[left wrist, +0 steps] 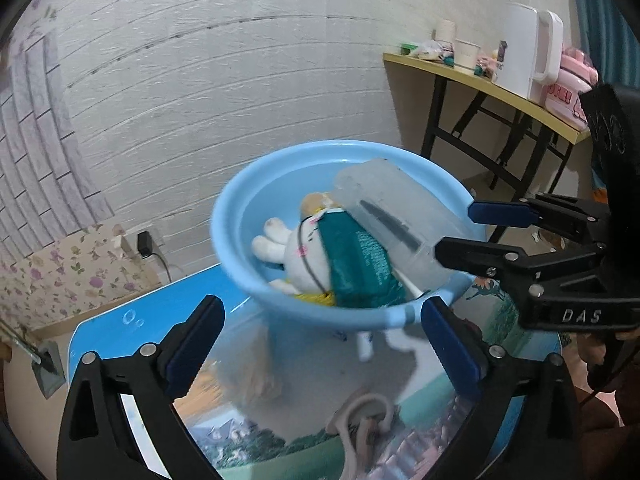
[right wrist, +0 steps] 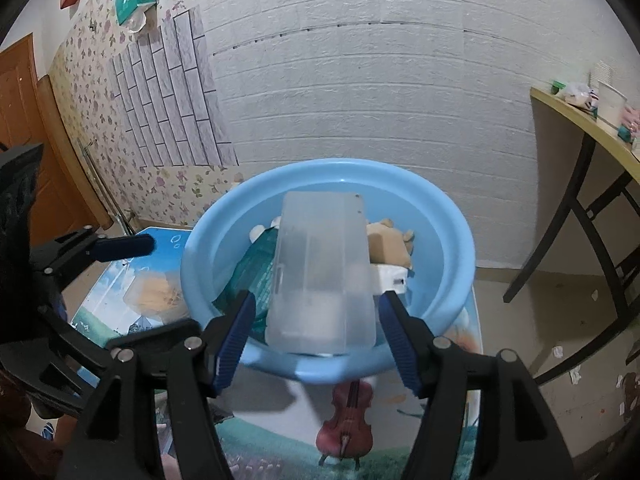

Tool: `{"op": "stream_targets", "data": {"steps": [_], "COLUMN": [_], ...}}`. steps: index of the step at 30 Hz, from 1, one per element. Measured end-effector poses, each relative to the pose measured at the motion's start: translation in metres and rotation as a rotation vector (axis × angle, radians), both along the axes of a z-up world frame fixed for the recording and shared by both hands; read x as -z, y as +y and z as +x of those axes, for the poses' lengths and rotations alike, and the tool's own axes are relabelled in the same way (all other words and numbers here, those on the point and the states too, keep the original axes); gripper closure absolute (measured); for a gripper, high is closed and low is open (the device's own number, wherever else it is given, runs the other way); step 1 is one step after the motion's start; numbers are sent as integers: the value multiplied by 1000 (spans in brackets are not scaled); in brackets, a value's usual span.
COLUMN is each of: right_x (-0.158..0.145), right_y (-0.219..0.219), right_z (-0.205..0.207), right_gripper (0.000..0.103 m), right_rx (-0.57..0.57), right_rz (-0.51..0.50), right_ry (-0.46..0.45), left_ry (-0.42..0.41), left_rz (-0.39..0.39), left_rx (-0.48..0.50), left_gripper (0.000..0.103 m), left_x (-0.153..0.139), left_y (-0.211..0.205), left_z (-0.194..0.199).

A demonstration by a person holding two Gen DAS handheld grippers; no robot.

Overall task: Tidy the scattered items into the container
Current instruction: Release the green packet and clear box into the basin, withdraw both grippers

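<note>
Left gripper [left wrist: 320, 320]: spread wide, empty.
Right gripper [right wrist: 316, 332]: jaws apart, flanking frosted box [right wrist: 324, 276], no clear contact.
Frosted box: leaning tilted in blue basin [right wrist: 452, 216], atop green pack [left wrist: 360, 268], beside plush rabbit [left wrist: 296, 256].

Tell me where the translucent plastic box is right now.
The translucent plastic box leans in the near side of the blue basin, on the green packet beside the white plush rabbit, between the right gripper's fingers.

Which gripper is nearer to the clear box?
Right. The right gripper has its jaws either side of the clear box; the left gripper is lower, before the basin.
</note>
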State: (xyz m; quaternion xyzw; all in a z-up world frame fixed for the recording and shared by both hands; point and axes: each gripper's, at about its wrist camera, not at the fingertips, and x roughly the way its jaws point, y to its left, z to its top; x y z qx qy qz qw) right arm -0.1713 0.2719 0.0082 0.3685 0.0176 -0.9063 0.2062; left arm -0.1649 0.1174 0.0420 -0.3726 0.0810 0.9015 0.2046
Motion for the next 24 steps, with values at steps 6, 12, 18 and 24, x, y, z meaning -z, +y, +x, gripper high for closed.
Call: {"op": "stream_targets", "data": {"steps": [6, 12, 18, 24], "right_x": [-3, -6, -8, -6], "right_y": [-4, -3, -7, -8], "right_z": [14, 26, 41, 55], "right_gripper": [39, 39, 39, 39], "right_rx": [0, 8, 1, 3], "right_rz": [20, -1, -3, -7], "right_ry": [9, 0, 2, -10], "left_ry": [8, 7, 24, 26], "left_rz": [12, 26, 18, 36], "left_rx": [-51, -90, -124, -132], "left_gripper": [0, 0, 0, 0], "left_x": [-2, 1, 2, 3], "left_y": [-25, -45, -60, -64], "left_z": [15, 32, 48, 61]}}
